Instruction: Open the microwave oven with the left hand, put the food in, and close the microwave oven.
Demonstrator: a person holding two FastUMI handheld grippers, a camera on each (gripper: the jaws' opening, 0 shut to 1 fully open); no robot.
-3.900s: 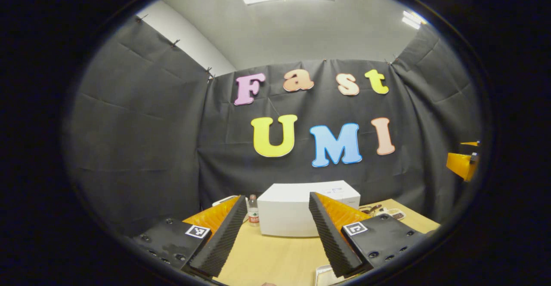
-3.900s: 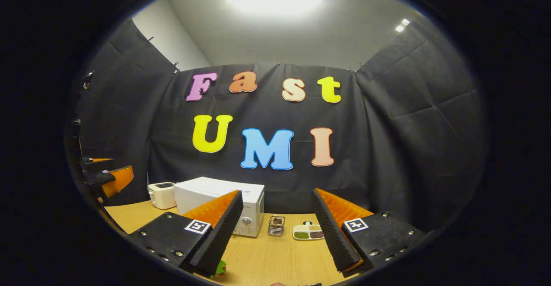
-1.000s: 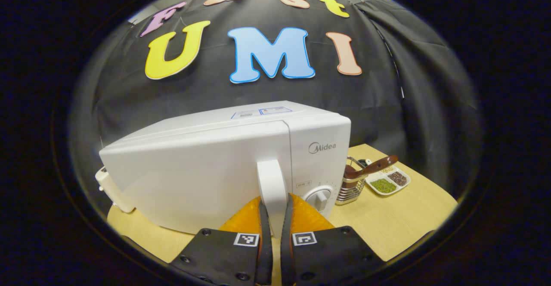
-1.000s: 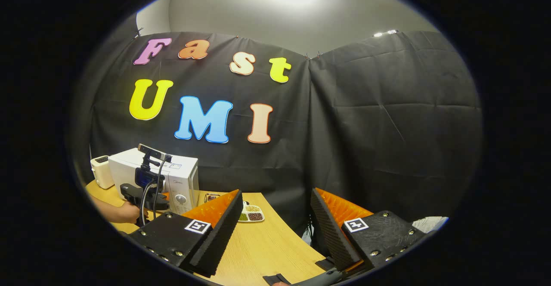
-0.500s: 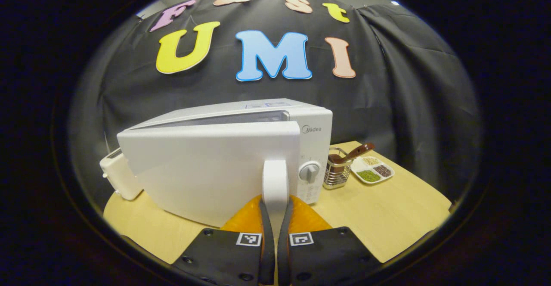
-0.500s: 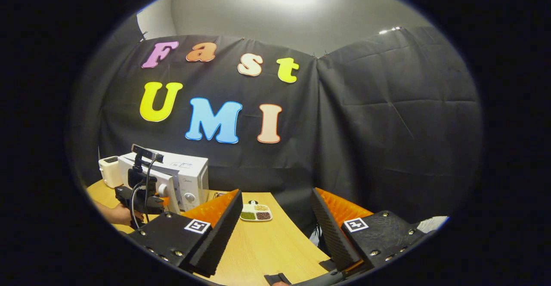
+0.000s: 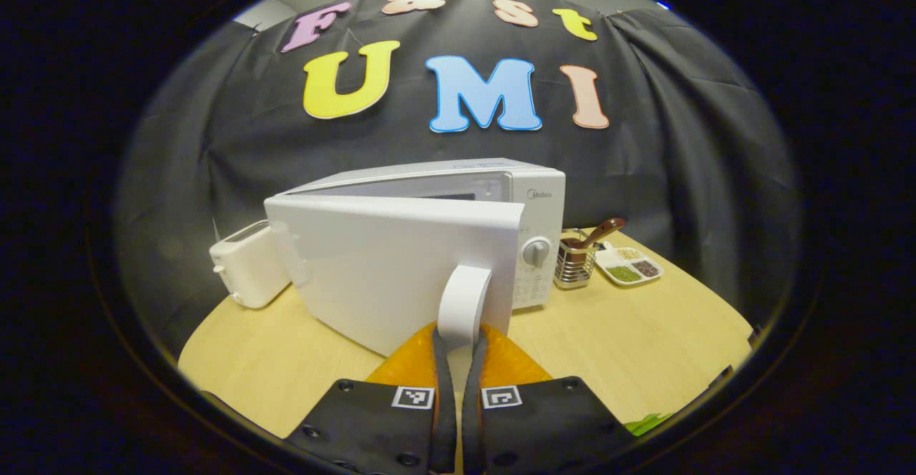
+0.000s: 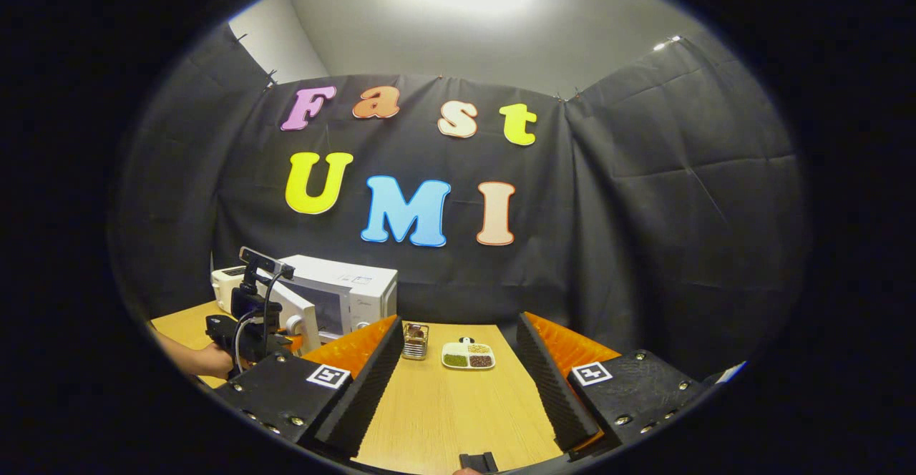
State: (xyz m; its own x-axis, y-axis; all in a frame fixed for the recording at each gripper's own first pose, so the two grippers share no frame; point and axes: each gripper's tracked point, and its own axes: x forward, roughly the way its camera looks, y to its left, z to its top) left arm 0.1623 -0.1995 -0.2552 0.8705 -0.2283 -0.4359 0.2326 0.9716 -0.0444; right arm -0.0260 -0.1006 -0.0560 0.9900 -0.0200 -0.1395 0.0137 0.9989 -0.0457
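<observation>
Door [image 7: 390, 267]: swung further out from the microwave [image 7: 526, 196], opening wider than half a second ago.
Left gripper [image 7: 458, 343]: drawn back from the microwave with the handle [image 7: 461, 303].

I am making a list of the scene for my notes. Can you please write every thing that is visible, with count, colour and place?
microwave oven: one, white, back of table, door partly open
door handle: one, white, door's free edge
toaster: one, white, left of microwave oven
wire basket: one, metal, right of microwave oven, brown utensil inside
divided dish: one, white, right of basket
table: one, light wood
left hand-held gripper: shut on door handle
right hand-held gripper: open, above table
</observation>
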